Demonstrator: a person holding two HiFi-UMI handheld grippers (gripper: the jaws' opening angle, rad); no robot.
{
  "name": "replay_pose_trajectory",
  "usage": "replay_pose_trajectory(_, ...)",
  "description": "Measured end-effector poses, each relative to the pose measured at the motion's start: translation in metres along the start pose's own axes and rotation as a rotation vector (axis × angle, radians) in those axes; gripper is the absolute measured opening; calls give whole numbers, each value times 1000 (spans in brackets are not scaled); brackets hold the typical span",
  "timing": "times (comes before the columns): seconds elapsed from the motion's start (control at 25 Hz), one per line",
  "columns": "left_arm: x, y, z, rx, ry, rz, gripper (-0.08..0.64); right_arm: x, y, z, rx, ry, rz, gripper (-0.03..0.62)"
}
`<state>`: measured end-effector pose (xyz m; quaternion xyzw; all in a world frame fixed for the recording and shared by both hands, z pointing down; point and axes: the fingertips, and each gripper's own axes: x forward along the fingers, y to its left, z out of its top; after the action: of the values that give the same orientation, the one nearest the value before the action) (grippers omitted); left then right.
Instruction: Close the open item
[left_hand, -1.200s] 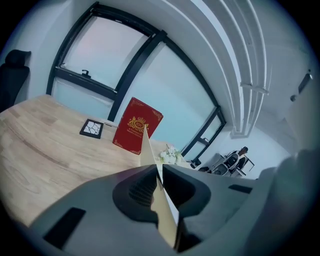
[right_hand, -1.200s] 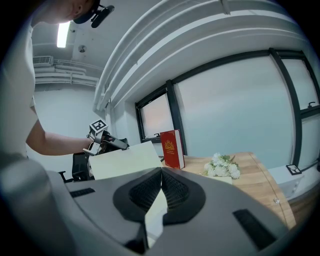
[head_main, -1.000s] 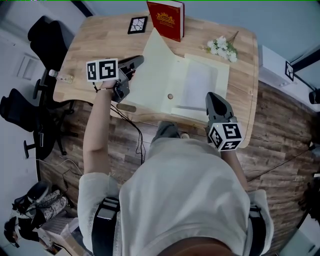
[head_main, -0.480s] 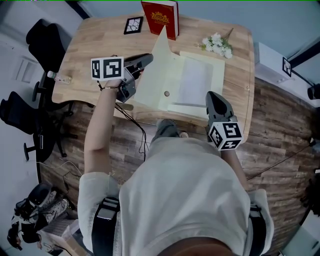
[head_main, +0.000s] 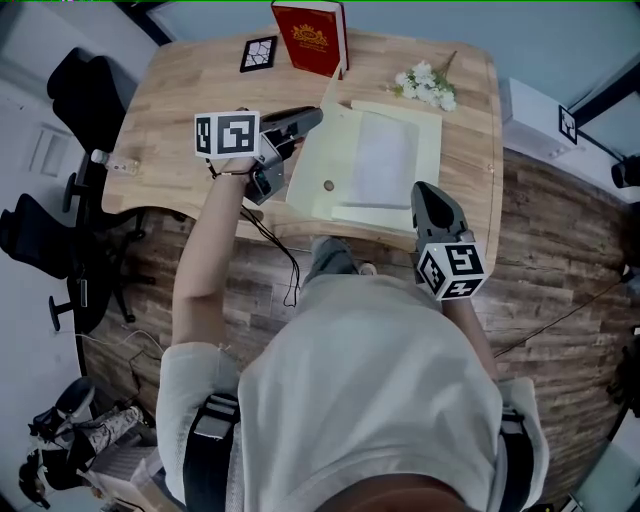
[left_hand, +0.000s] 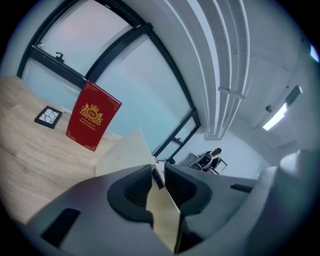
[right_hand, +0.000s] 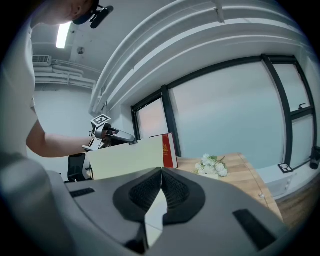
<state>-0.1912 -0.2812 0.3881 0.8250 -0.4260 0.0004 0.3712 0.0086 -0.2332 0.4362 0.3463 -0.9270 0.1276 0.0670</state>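
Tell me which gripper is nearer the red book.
Left. The left gripper, whose jaws have just been opening with the folder cover between them, is close beside the red book; the right gripper is at the near edge of the folder.

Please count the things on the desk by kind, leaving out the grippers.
Folder: 1
Book: 1
Flower bunch: 1
Framed tile: 1
Small clear object: 1
Total: 5
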Motion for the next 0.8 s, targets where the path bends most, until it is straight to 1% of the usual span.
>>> replay_pose_trajectory(0.2,14,-10,-3,-5,15,-48,60,-6,-4,1,7,-9,-25,18)
replay_pose_trajectory(0.56,38,-25,-11,14,50,-102,60,-20,-12,-1,14,-17,-74,18)
replay_pose_trajectory(0.8,51,-32,-16,2,58,-139,60,-28,-16,0,16,-22,-104,18)
